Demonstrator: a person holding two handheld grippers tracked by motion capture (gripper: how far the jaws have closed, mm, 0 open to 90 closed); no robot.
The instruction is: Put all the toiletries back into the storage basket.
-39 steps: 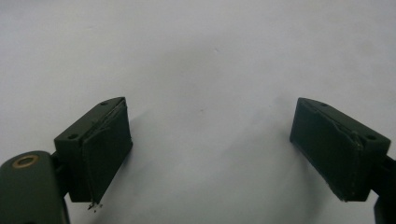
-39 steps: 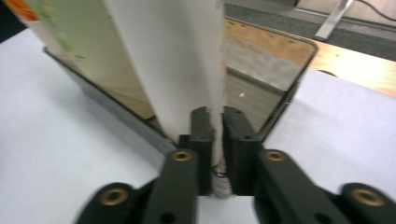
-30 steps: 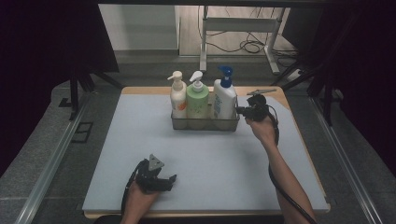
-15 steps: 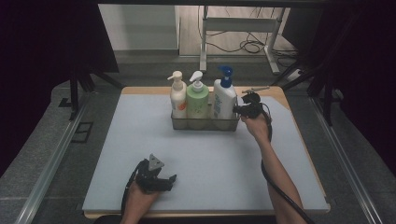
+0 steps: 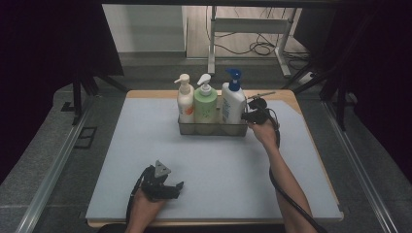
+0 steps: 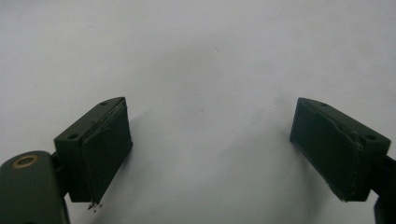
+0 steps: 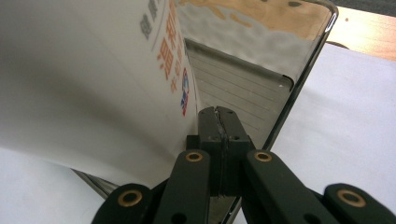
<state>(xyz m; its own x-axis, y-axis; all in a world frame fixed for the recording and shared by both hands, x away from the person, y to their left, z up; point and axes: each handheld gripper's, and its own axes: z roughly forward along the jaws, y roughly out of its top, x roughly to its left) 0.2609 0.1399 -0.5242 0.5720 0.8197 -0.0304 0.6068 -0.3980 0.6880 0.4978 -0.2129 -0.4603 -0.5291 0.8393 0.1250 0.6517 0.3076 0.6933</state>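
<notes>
A metal tray at the back of the table holds three pump bottles: a cream one, a green one and a white one with a blue pump. My right gripper is at the tray's right end, right beside the white bottle. In the right gripper view its jaws are shut pad against pad, with the white bottle on their left and the shiny tray wall behind them. My left gripper rests on the mat near the front edge, open, with nothing between its fingers.
A pale blue mat covers the wooden table. Metal rails run along both sides of the table. Behind it stand a white frame and loose cables on the floor. A black cable trails from the right gripper.
My right gripper has come down and a little left, closer to the tray's right end and the white bottle. The left gripper has stayed where it was.
</notes>
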